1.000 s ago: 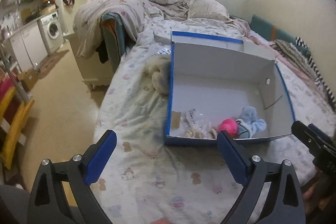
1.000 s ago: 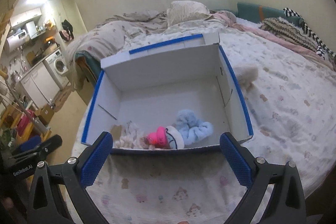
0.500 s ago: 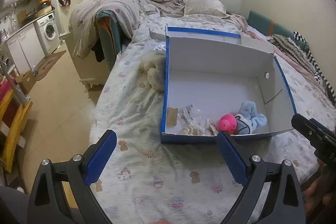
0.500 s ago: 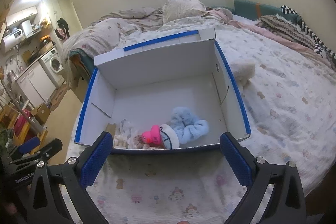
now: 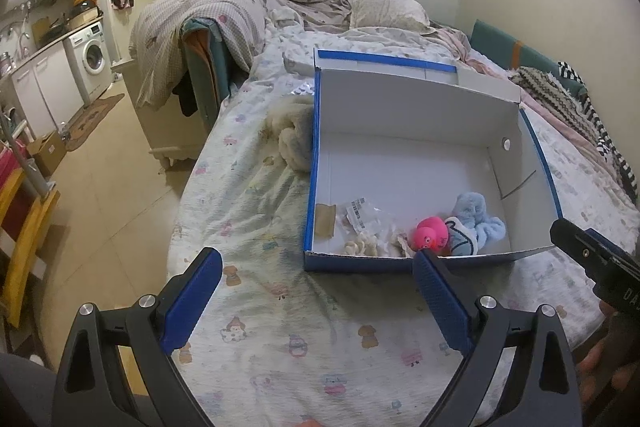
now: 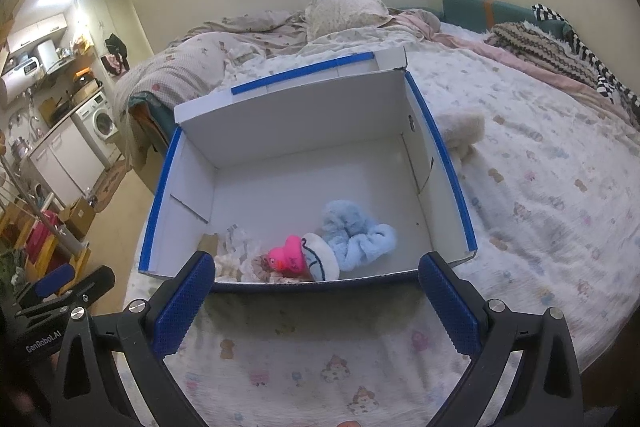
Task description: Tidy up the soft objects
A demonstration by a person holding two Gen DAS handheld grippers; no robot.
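A white cardboard box with blue edges (image 5: 400, 115) (image 6: 288, 115) lies open on the bed. Near its front wall sit a pink plush (image 5: 431, 233) (image 6: 286, 259), a light blue plush (image 5: 478, 213) (image 6: 352, 231), a white cap-like piece (image 6: 320, 261) and small cream toys (image 5: 360, 247) (image 6: 232, 263). A cream fluffy toy (image 5: 290, 135) lies on the sheet against the box's left side; another cream fluffy toy (image 6: 462, 131) lies beside its right side. My left gripper (image 5: 316, 287) and right gripper (image 6: 316, 287) both hover open and hold nothing, short of the box's front.
The bed sheet (image 5: 260, 327) has cartoon prints. A rumpled duvet (image 5: 224, 11), a pillow (image 5: 384, 7) and striped knits (image 6: 560, 47) lie at the back. Left of the bed are bare floor (image 5: 100, 167), a washing machine (image 5: 94, 55) and a yellow rack (image 5: 24, 235).
Both grippers have risen a little and tilted down, so more of the box's floor shows. The left view has shifted slightly right. Nothing was picked up or let go.
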